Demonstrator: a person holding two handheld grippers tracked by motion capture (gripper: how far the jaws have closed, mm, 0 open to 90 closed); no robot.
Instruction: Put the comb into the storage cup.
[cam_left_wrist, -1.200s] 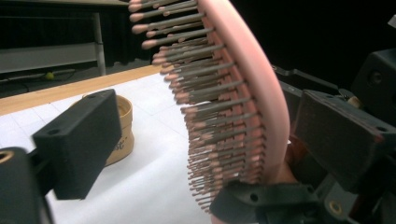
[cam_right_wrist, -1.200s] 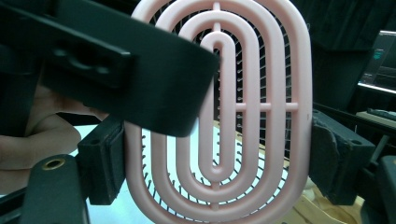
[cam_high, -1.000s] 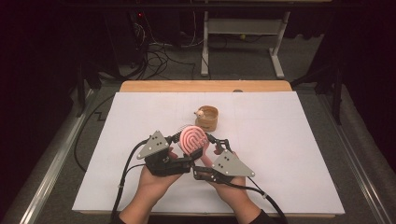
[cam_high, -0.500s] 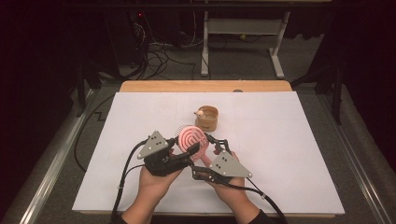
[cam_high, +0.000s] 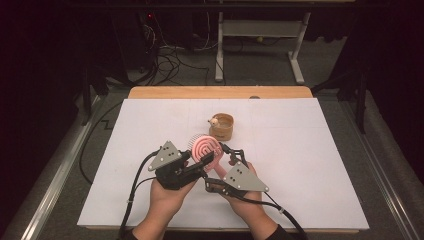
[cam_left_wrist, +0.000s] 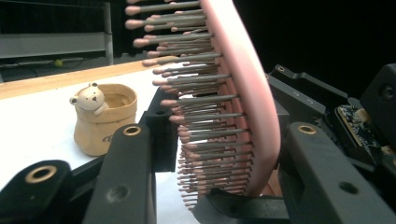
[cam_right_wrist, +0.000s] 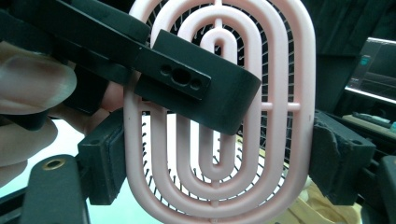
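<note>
Right gripper (cam_high: 227, 151): jaws clamped on the 2 long edges of a pink oval hairbrush (cam_high: 204, 148), held upright above the white table cover (cam_high: 310, 165). Left gripper (cam_high: 206, 161): jaws just closed front-to-back across the same brush, 1 on the ribbed back, 1 on the bristle side. Just beyond: tan bear-trimmed cup (cam_high: 222, 126), apart from the brush.

The table (cam_high: 300, 200) is seen from above and in front by the high view, at a distance, with the floor in the upper frame. The pink brush (cam_left_wrist: 243, 93) is viewed very closely, edge-on, from the left gripper view; its back (cam_right_wrist: 219, 116) is faced squarely by the right gripper view. The brush (cam_high: 204, 146) is shared by all three.
</note>
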